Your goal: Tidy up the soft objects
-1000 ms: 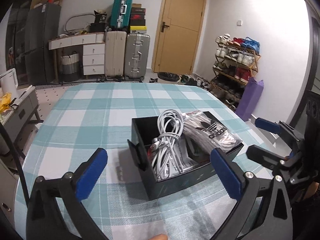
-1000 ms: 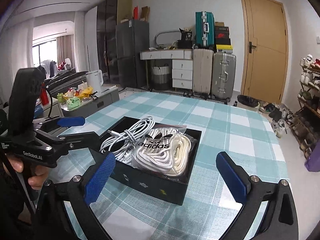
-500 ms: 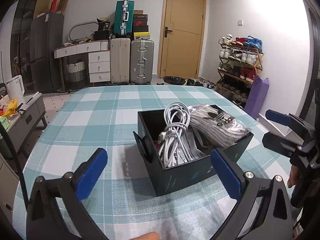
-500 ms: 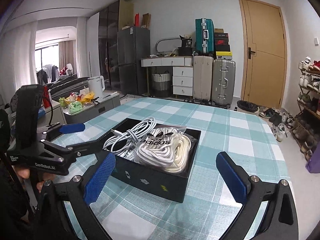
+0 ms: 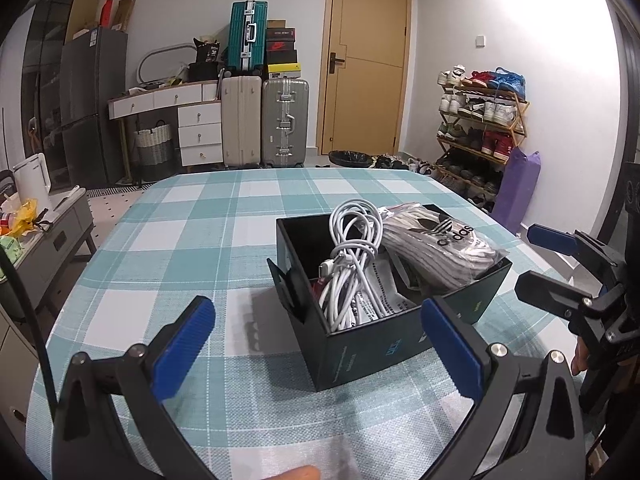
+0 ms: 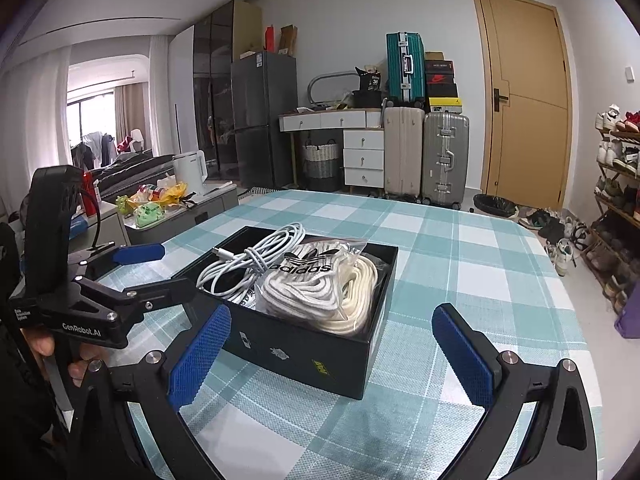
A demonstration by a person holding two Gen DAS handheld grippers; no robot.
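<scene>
The table [image 5: 168, 240] under its teal-and-white checked cloth filled both views, bare on every side of the one thing on it, so there was open room to approach from left, right or near. Towards the near right stood the black box [image 6: 320, 356], open-topped and well clear of the table edges. Inside lay a bagged bundle of white laces [image 6: 320, 292] on its right half and a coiled white cable [image 5: 352, 256] on the left, apparently already gathered there. The left gripper [image 5: 320, 344] and right gripper [image 6: 332, 352] hung just short of the box, fingers spread wide, holding nothing.
</scene>
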